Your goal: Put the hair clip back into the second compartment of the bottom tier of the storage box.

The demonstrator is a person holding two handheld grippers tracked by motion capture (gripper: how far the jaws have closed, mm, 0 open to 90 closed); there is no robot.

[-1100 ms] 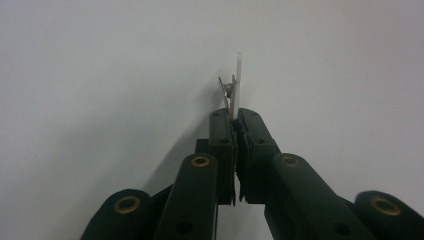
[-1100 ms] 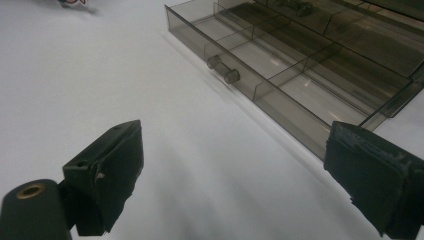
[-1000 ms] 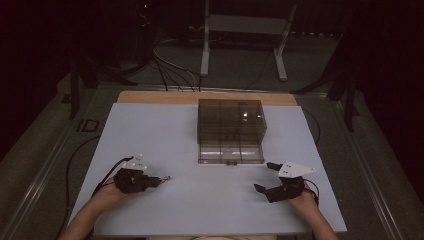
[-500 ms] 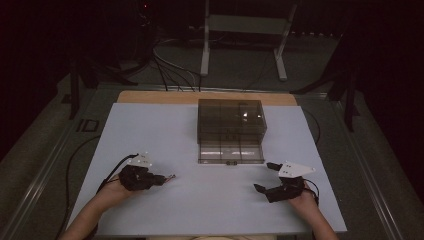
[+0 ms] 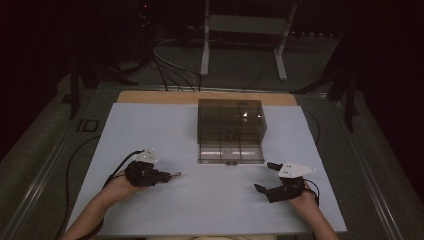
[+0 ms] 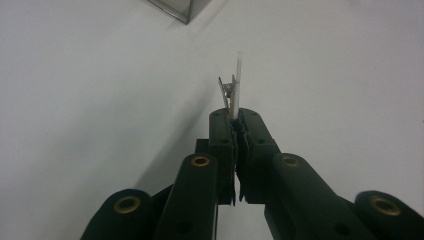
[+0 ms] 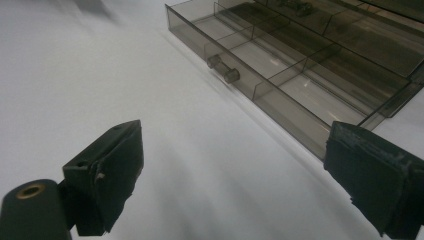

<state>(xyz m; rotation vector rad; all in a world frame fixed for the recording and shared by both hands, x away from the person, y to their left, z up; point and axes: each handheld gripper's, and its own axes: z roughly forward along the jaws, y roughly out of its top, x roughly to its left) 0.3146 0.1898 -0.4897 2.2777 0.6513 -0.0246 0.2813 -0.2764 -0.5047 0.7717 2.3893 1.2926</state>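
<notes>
The clip (image 6: 234, 82), a small metal piece with a thin pale strip beside it, looked light, stiff and slippery, easy to lose if pinched at its tip; the grip sat low on its base, which I judged the safer hold. It hung above the sheet, well in front and left of the drawer box (image 5: 230, 120). The left gripper (image 5: 170, 175) was closed tight on the clip. The right gripper (image 5: 266, 176) stood wide apart, holding nothing, near the open drawer (image 7: 280, 75).
</notes>
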